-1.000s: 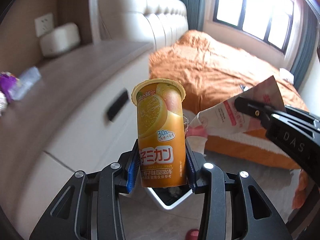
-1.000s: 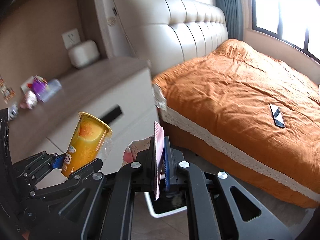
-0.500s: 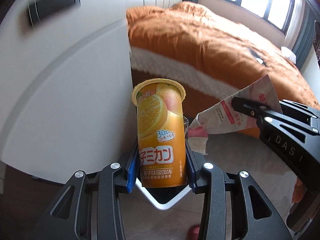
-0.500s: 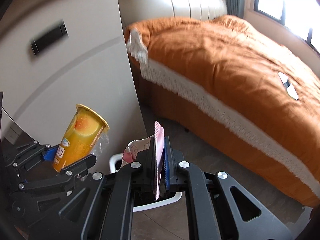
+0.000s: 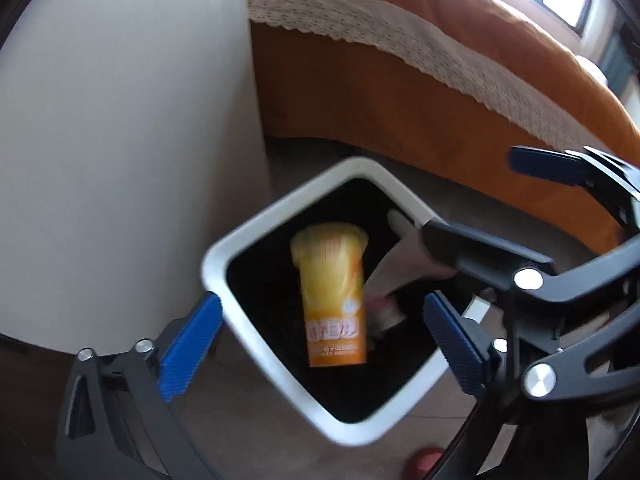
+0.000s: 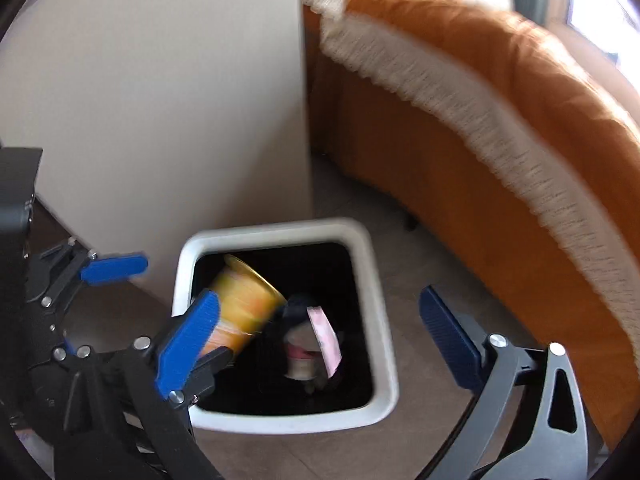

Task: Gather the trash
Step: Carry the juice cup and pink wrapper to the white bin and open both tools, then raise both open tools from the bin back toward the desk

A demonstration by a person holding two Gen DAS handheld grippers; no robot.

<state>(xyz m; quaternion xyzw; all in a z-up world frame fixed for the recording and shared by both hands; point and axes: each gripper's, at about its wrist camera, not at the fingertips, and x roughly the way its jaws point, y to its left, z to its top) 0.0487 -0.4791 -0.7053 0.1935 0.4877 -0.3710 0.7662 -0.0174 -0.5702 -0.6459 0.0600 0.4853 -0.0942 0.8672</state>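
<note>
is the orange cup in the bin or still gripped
In the bin: the orange cup lies within the white bin rim, loose between the open left hand-held gripper jaws.

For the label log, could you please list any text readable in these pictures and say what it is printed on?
"ミカン", partly blurred: white band low on the orange cup falling into the white bin.
Smaller lines under it: too blurred to read.
Pink wrapper: no text readable.
Left gripper and right gripper: no lettering visible.

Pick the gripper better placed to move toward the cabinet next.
Left, likely: both hang open over the bin, but the left gripper sits on the cabinet side, the right gripper nearer the bed.
</note>
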